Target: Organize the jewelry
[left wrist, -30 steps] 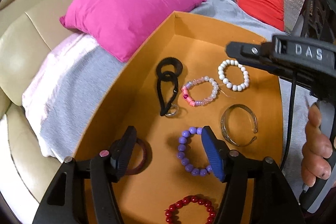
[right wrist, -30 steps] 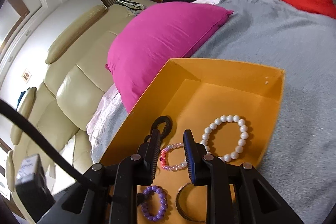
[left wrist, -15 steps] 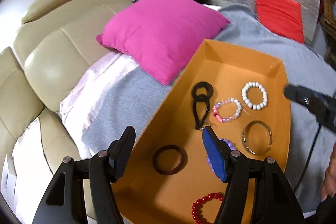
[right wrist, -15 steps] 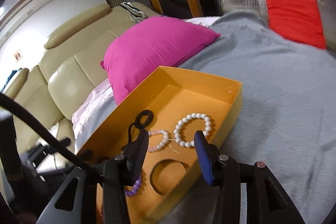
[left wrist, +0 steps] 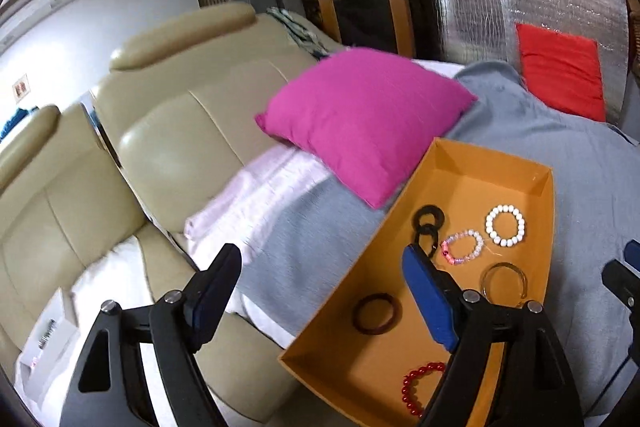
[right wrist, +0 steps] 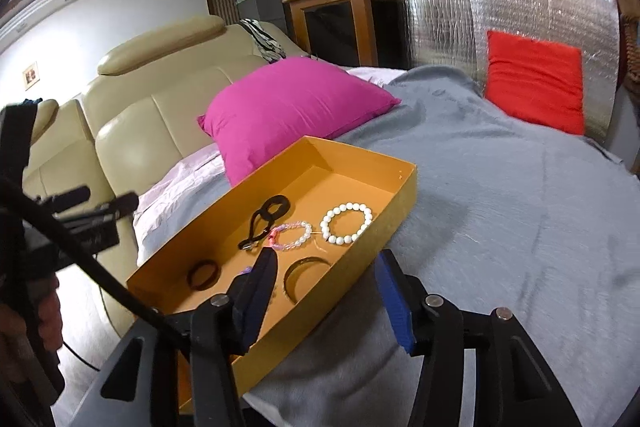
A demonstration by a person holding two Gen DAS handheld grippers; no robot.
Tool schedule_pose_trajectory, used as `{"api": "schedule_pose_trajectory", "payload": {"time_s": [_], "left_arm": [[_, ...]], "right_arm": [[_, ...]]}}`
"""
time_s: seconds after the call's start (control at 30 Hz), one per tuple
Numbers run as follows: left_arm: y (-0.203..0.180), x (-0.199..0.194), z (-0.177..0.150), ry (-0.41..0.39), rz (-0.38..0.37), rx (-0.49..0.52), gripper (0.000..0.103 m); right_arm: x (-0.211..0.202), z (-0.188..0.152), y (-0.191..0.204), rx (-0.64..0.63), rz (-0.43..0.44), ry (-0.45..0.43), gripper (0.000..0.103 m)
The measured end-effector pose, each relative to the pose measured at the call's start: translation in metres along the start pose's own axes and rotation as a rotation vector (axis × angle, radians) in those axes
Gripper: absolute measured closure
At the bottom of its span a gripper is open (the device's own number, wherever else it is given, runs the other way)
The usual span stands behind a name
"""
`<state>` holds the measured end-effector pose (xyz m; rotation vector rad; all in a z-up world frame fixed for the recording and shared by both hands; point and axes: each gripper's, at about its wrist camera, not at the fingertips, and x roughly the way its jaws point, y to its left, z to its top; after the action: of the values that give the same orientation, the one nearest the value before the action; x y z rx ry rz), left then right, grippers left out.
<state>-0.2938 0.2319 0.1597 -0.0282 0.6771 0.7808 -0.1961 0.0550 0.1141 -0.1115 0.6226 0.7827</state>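
From the left wrist, the left gripper (left wrist: 316,291) hangs empty with jaws spread, having just been opening; against a second ago it sits higher and farther back, likely clearing the orange tray (left wrist: 548,187) on the grey blanket (left wrist: 592,163), where the white bead bracelet (left wrist: 505,225), dark bangle (left wrist: 376,313) and red bead bracelet (left wrist: 420,385) lie spaced apart. From the right wrist, the right gripper (right wrist: 326,297) also holds nothing, its jaws just widened and straddling the tray's near wall, and it now stands farther from the pink bead bracelet (right wrist: 294,235) than before.
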Motion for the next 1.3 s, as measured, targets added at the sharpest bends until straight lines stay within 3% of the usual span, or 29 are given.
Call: {"api": "schedule_pose_trajectory", "payload": {"time_s": [0.1, 0.57, 0.7, 1.3], "left_arm": [[0.001, -0.019, 0.001, -0.036, 0.017, 0.032, 0.02], [0.016, -0.105, 0.001, -0.09, -0.085, 0.042, 0.019], [0.018, -0.121, 0.0, -0.115, -0.085, 0.044, 0.019], [0.02, -0.131, -0.001, -0.136, -0.063, 0.036, 0.018]], "right_arm": [[-0.022, -0.004, 0.009, -0.015, -0.012, -0.015, 0.045], [-0.101, -0.003, 0.052, -0.049, -0.093, -0.058, 0.038], [-0.113, -0.002, 0.061, -0.054, -0.097, -0.064, 0.036], [-0.122, 0.002, 0.065, -0.022, -0.102, -0.062, 0.035]]}}
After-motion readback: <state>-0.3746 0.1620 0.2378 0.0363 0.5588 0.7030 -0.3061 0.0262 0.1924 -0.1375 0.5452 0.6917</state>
